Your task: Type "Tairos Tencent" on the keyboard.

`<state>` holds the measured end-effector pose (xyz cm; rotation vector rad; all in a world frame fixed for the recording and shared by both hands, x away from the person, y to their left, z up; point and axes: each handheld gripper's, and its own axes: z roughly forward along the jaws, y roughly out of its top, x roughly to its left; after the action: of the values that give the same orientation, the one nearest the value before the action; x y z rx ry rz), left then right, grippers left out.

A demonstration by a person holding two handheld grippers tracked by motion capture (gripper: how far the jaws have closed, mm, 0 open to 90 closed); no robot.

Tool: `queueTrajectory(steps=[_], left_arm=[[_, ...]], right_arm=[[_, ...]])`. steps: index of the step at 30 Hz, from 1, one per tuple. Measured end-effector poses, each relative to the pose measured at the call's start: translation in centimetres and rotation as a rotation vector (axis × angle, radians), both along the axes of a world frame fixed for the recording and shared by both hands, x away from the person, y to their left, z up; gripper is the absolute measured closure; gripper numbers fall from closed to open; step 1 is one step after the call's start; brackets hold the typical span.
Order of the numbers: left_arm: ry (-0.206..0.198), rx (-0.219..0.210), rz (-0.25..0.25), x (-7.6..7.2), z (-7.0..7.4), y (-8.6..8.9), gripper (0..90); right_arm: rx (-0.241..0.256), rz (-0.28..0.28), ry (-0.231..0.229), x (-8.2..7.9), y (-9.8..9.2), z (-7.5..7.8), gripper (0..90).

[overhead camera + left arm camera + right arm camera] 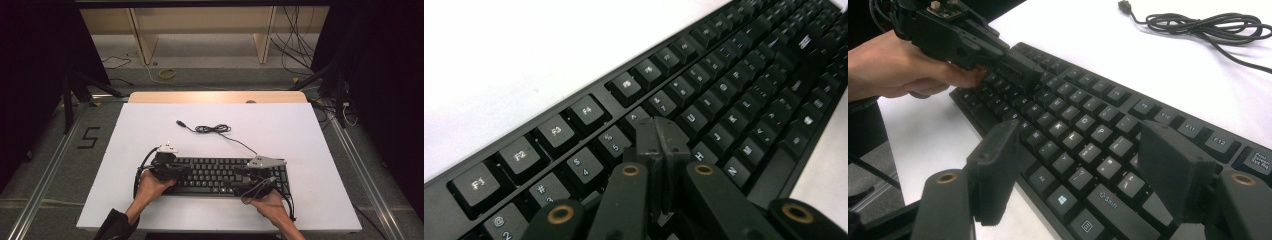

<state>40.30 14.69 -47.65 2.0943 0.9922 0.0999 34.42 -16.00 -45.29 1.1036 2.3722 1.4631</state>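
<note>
The work in hand looks like pressing keys on the black keyboard [220, 176], which lies flat near the front edge of the white counter [280, 130], and it seems to be under way rather than finished. The left gripper [659, 137] has its jaws pressed together with nothing between them, the joined tips down over the number and upper letter rows, about at the 6 key; whether they are actually touching a key I cannot tell. The right gripper [1083, 175] hangs over the keyboard's right end with its jaws spread wide, empty, above the Shift and Windows keys, so its part appears not yet begun. The keyboard is matt black plastic, a long low slab with square, slightly dished keycaps and pale printed legends. Its thin black cable [215, 129] runs off behind it into a loose coil ending in an unplugged USB plug [181, 122]. The counter is smooth, flat and bare around them.
</note>
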Motion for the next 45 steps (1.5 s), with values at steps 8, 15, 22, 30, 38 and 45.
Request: queueTrajectory(steps=[8,15,22,30,38,45], left_arm=[[-0.013,0.024,0.008,-0.1,-0.2,-0.4,89.5],[-0.02,0.005,0.017,-0.3,0.3,-0.2,82.2],[-0.038,-0.09,0.019,-0.8,1.4,1.0,64.7],[-0.072,-0.196,0.026,-2.3,2.1,2.6,42.6],[-0.124,-0.255,0.031,-4.4,2.3,4.4,32.8],[-0.139,-0.276,0.033,-6.0,2.2,5.3,29.7]], right_arm=[[-0.007,-0.003,-0.001,-0.1,-0.1,-0.1,34.6],[-0.006,-0.012,-0.006,-0.2,-0.5,-0.1,34.5],[0.006,-0.024,-0.029,-0.4,-1.0,0.1,34.1],[0.023,-0.043,-0.052,-1.0,-2.1,0.3,33.7],[0.045,-0.07,-0.068,-2.0,-3.6,0.3,33.4],[0.06,-0.092,-0.073,-2.8,-4.9,0.2,32.7]])
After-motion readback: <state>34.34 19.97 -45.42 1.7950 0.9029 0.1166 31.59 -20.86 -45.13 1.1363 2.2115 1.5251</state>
